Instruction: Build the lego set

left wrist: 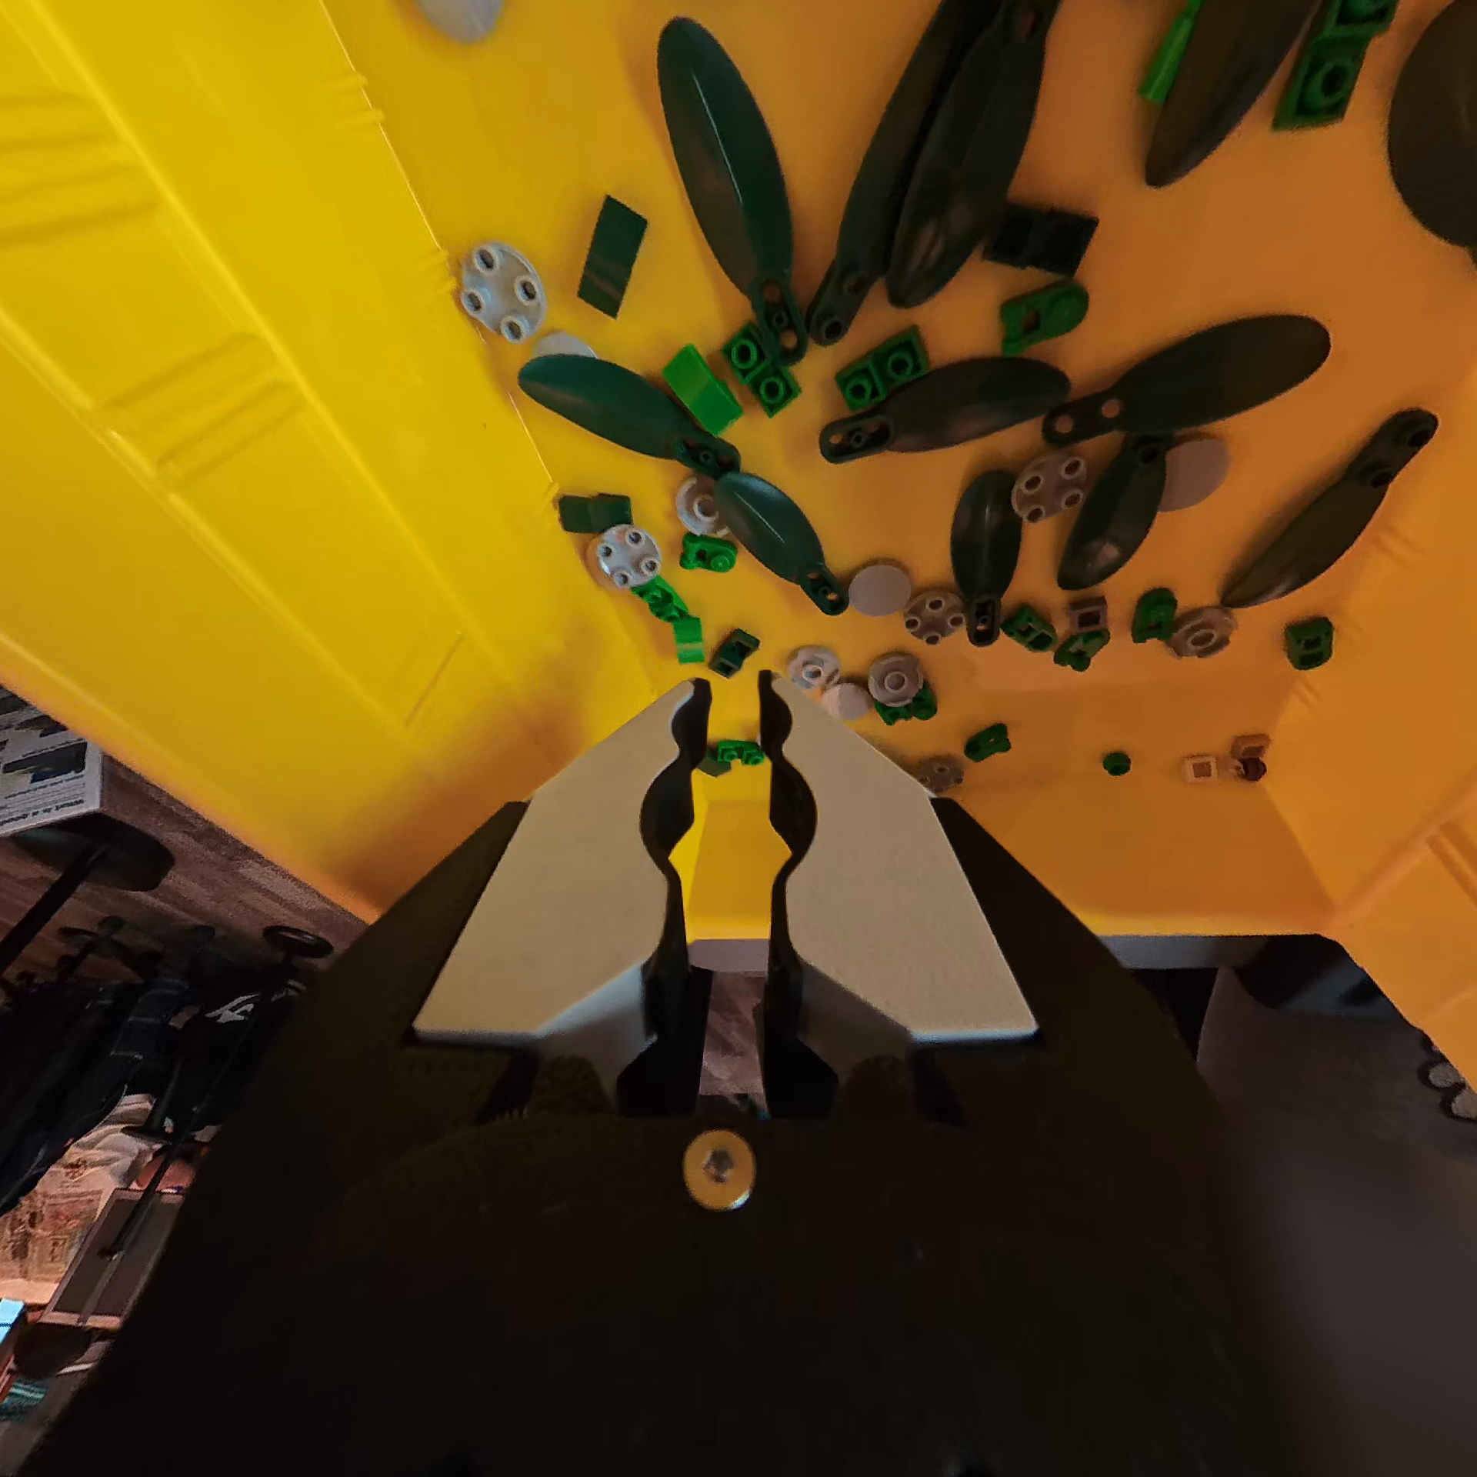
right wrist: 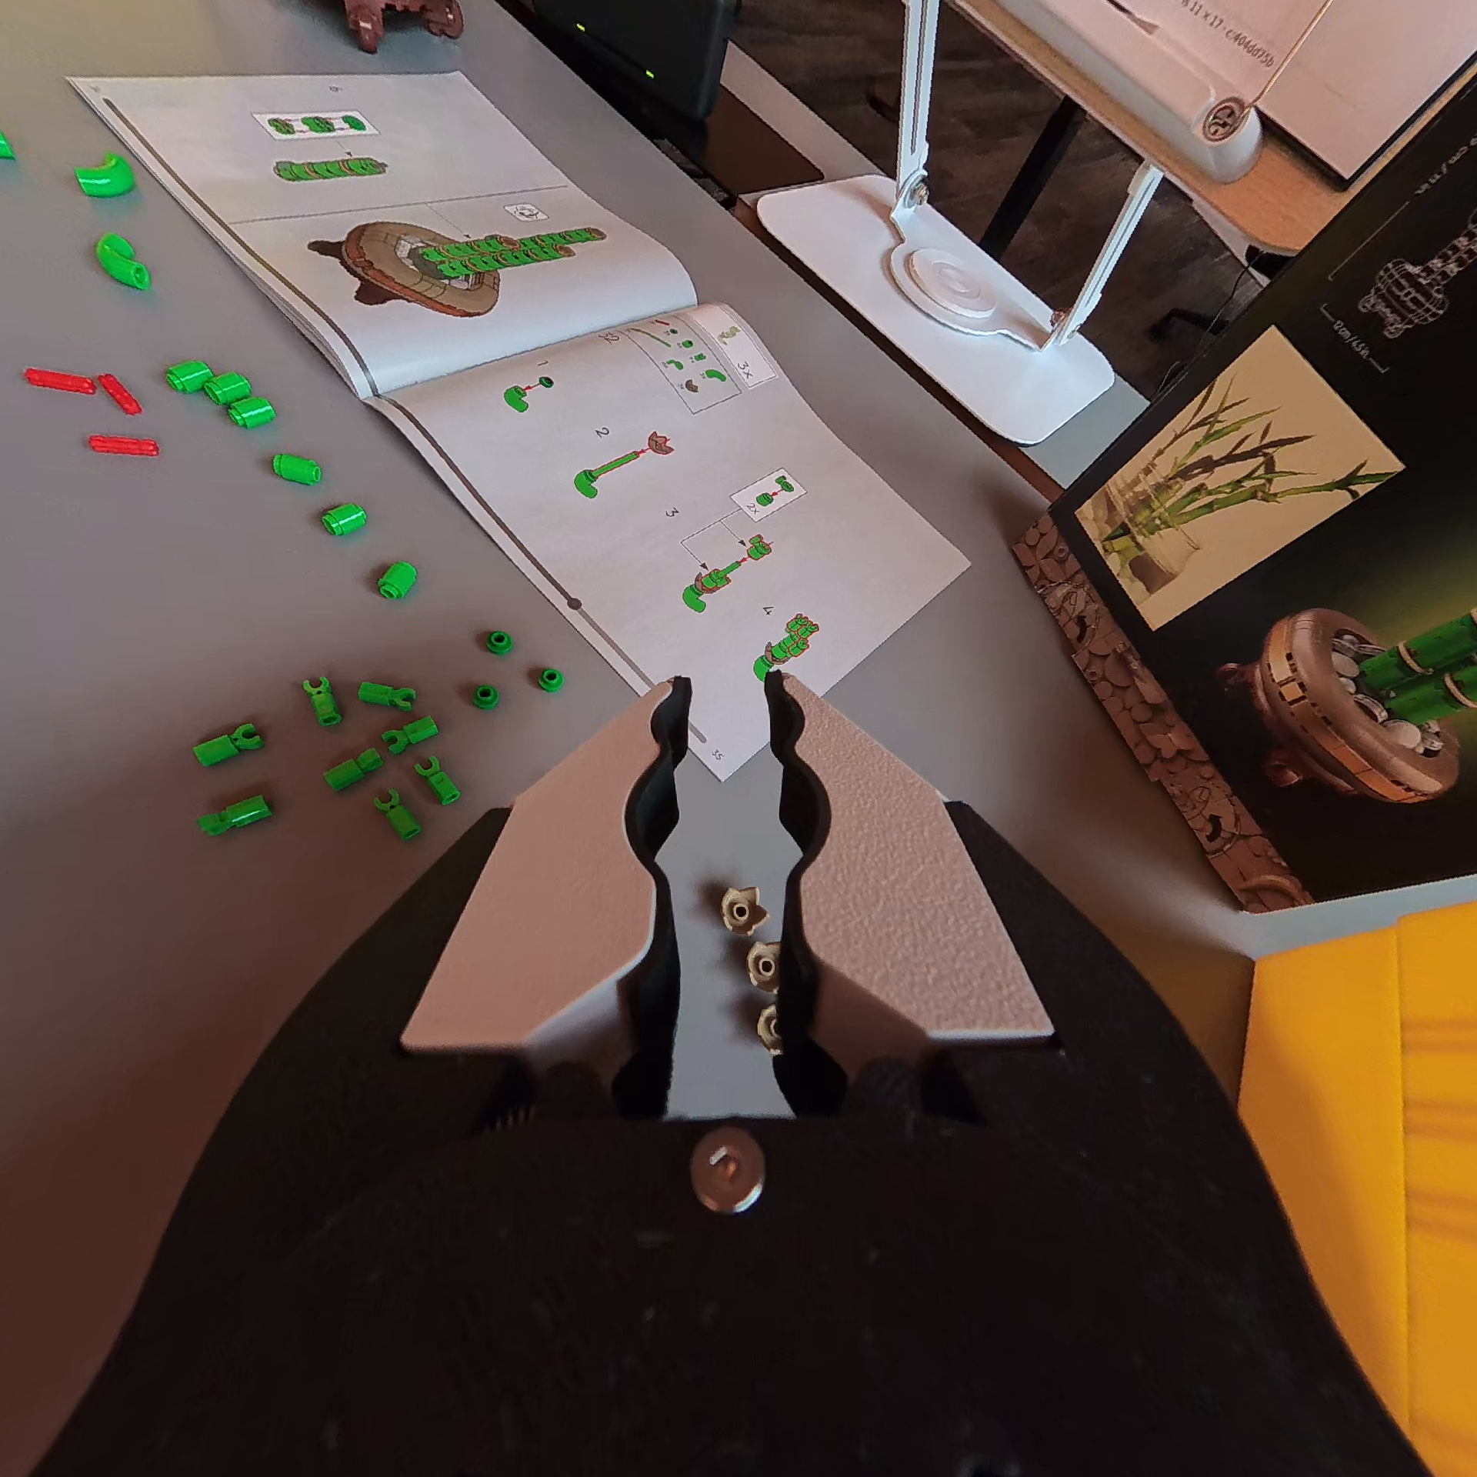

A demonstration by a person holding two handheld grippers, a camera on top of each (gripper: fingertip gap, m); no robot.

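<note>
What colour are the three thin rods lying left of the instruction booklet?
Red rods, clearest in the right wrist view.

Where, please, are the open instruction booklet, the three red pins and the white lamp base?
instruction booklet (right wrist: 511,264): right wrist view, on the upper page.
red pins (right wrist: 120,445): right wrist view, on the nearest pin's shaft.
white lamp base (right wrist: 943,304): right wrist view, on its flat plate.

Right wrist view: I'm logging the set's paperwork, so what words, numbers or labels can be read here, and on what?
I don't copy out writing; these things bear it.
Open instruction booklet: printed numerals beside the drawings.
Black set box: small markings by a line drawing.
White sheet, top right: one small printed line.
Loose green pieces: none visible.
</note>
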